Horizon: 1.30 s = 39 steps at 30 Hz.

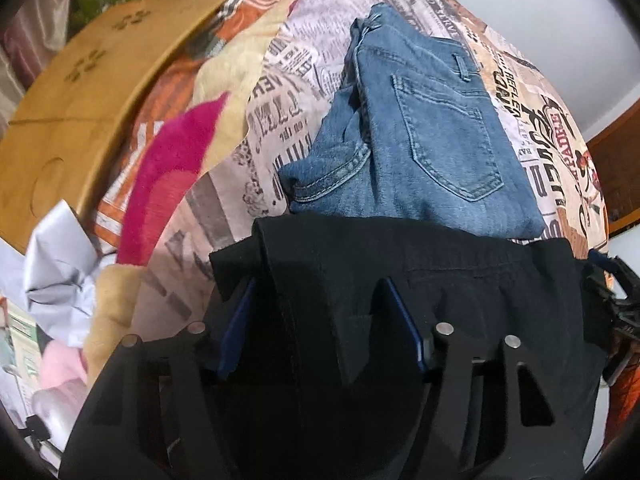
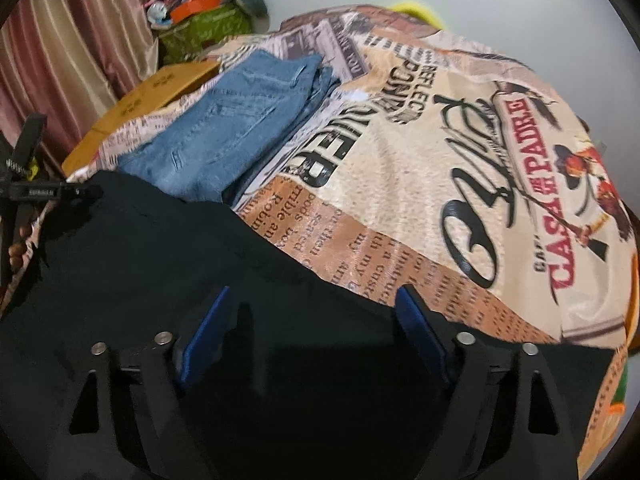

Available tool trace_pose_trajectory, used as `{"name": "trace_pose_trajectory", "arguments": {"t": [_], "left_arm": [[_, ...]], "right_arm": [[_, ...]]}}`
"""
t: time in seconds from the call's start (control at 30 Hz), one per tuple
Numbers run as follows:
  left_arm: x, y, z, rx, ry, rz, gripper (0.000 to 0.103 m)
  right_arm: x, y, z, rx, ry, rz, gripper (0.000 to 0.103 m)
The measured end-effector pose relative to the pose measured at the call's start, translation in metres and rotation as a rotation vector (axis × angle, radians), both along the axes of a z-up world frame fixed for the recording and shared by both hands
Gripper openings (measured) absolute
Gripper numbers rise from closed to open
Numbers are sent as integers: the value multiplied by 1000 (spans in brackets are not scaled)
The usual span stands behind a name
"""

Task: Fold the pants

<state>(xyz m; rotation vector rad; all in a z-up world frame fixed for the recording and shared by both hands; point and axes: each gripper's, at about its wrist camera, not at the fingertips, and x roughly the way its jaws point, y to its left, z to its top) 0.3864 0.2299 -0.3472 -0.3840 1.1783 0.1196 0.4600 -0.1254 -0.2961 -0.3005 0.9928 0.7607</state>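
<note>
A pair of black pants (image 1: 440, 280) lies on a bed covered with a printed bedspread (image 1: 280, 100) that shows newspaper text and old poster pictures. The left gripper (image 1: 320, 304) points down at the left part of the pants, and its jaws stand apart, with a raised fold of the black cloth between the blue pads (image 1: 404, 320); it is not clear if the pads press on it. The right gripper (image 2: 312, 320) is over the right edge of the same pants, its jaws also apart above the cloth. Just behind the black pants lie folded blue jeans (image 1: 420, 132). At the left of the bed are a cardboard box (image 1: 80, 100) and a pink cloth (image 1: 172, 172).
</note>
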Motion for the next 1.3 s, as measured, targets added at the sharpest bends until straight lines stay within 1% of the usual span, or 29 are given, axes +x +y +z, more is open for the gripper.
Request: {"name": "trace_pose_trajectory", "arguments": {"t": [0.07, 0.13, 0.17, 0.2, 0.3, 0.37, 0.43, 0.47, 0.53, 0.6, 0.67, 0.8, 0.9, 1.0, 1.1, 1.2, 1.3], "left_arm": [[1, 1, 0, -1, -1, 1, 56], [0, 3, 2, 8, 0, -1, 40], [0, 4, 2, 3, 3, -2, 35], [-2, 6, 3, -4, 4, -1, 27], [-4, 7, 8, -5, -1, -2, 17], [-5, 6, 12, 2, -4, -5, 14], [-7, 4, 15, 4, -10, -8, 11], [-8, 3, 18, 6, -15, -11, 11], [-10, 2, 23, 11, -26, -14, 9], [-13, 0, 31, 21, -41, -17, 8], [-16, -3, 41, 30, -66, -23, 7], [-18, -13, 71, 77, -131, -51, 6], [-15, -17, 89, 106, -166, -68, 6], [-10, -22, 112, 142, -217, -75, 5], [-8, -24, 130, 149, -260, -74, 5], [-14, -29, 147, 182, -302, -83, 5], [-24, -32, 155, 183, -318, -96, 5]], "right_arm": [[2, 8, -4, -2, 12, 26, 77], [2, 18, -7, -5, 21, 58, 76], [2, 23, -8, -6, 24, 73, 76], [2, 29, -11, -10, 32, 91, 76], [3, 40, -16, 2, 66, 109, 58], [3, 43, -17, 12, 62, 90, 51], [1, 46, -18, 18, 65, 89, 31], [-1, 47, -18, 20, 68, 91, 26], [-5, 49, -18, 18, 64, 96, 13], [-9, 50, -17, 12, 46, 96, 9], [-12, 51, -14, 3, 26, 90, 7], [-14, 47, -2, 8, -12, 62, 5], [-13, 44, 17, 25, -66, 37, 5], [-12, 40, 47, 48, -145, 0, 5], [-12, 34, 74, 82, -200, -41, 5], [-20, 27, 97, 118, -234, -58, 5], [-37, 23, 112, 138, -243, -48, 5]]}}
